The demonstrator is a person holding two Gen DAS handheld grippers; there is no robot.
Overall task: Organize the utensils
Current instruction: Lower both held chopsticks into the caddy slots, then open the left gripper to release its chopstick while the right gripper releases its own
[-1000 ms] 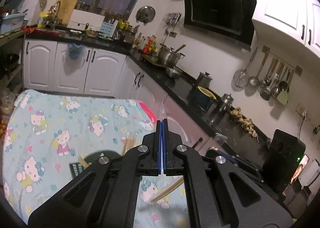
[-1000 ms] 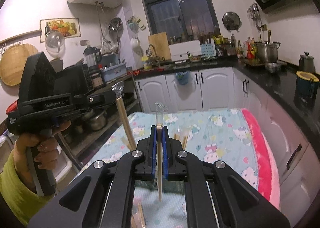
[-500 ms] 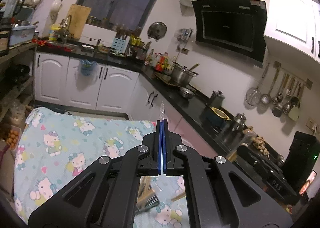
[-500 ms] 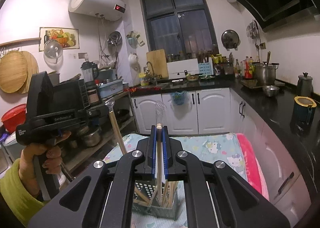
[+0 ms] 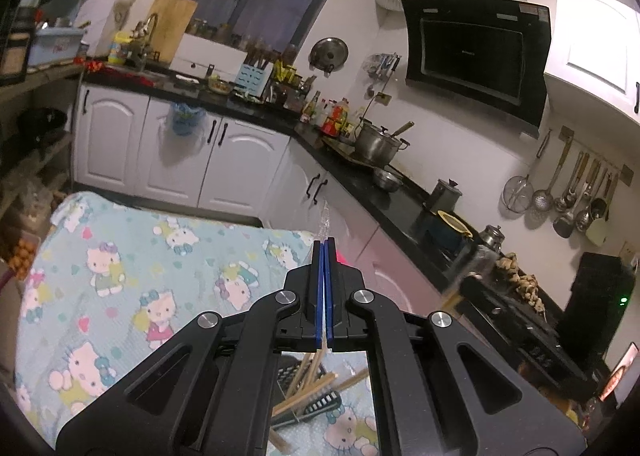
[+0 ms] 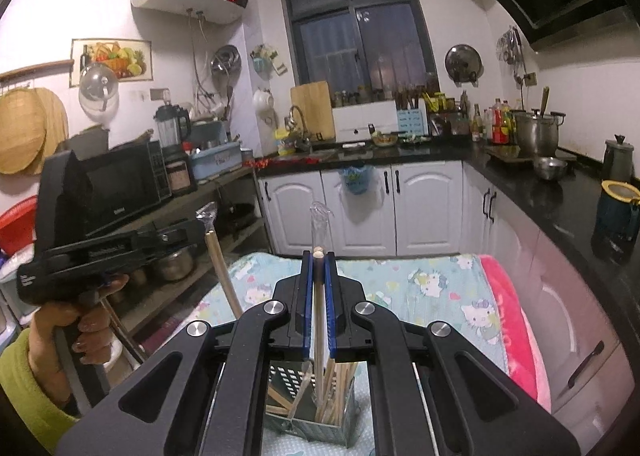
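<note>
Both hand-held grippers had travelled back over the table's near edge: the right hand-held gripper [image 6: 319,304], clamped on a chopstick [image 6: 318,312], now hung above the holder [image 6: 308,412]; the left hand-held gripper [image 5: 324,288] pinched another chopstick [image 6: 222,268] by its wrapped tip, so insertion seemed imminent

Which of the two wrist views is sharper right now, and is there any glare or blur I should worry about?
Right wrist view: sharp, evenly lit; chopstick in the right gripper and utensil holder read clearly; fisheye bends the cabinets. Left wrist view: dimmer, blur smear near the counter edge; holder mostly hidden behind the left gripper.
</note>
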